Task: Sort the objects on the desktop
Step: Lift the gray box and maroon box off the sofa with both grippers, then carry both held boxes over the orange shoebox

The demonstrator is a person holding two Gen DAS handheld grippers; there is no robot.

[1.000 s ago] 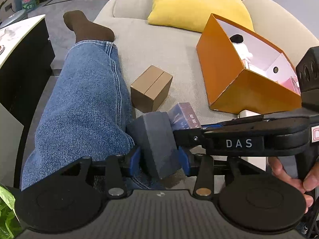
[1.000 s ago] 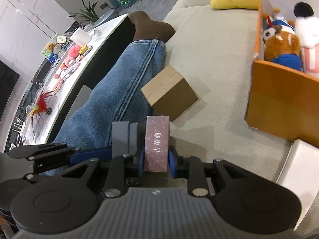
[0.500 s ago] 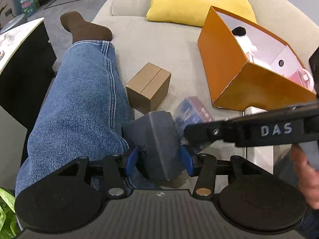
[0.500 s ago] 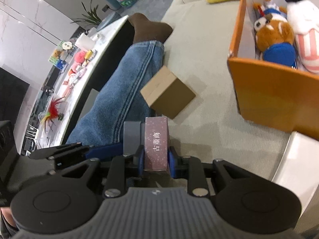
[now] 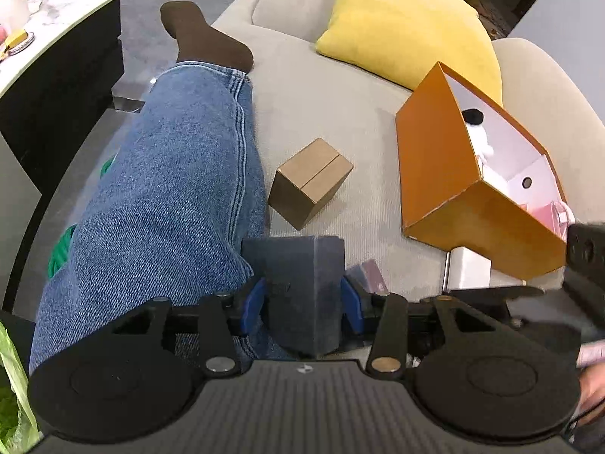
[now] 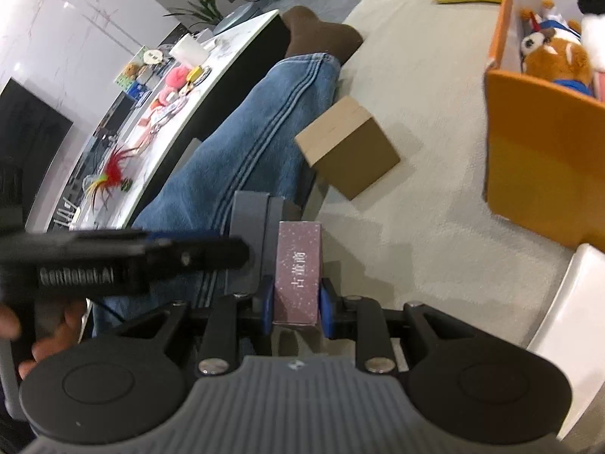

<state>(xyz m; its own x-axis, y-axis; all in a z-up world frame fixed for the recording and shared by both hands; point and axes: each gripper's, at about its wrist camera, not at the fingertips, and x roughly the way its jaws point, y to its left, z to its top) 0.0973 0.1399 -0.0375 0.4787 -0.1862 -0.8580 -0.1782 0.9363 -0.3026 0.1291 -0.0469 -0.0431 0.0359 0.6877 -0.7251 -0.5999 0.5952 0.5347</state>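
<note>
A dark grey box [image 5: 298, 265] stands between the pads of my left gripper [image 5: 302, 299], whose jaws are closing on it, above the beige sofa seat. My right gripper [image 6: 297, 302] is shut on a slim purple box [image 6: 297, 272] with printed characters. The two held boxes sit side by side; the grey box [image 6: 249, 234] shows just left of the purple one. A brown cardboard box [image 5: 310, 181] lies on the seat ahead of both grippers. The open orange box [image 5: 453, 189] stands to the right, with plush toys [image 6: 556, 56] inside.
A person's leg in blue jeans [image 5: 170, 189] with a brown sock stretches along the left of the seat. A yellow cushion [image 5: 408, 26] leans at the sofa's back. A white counter [image 6: 234, 56] crowded with small toys runs along the left. A white object [image 5: 469, 272] lies by the orange box.
The right gripper's arm, which crossed the left wrist view, has drawn back to the lower right. In the right wrist view the left gripper looms larger at the left. Both boxes stay held.
</note>
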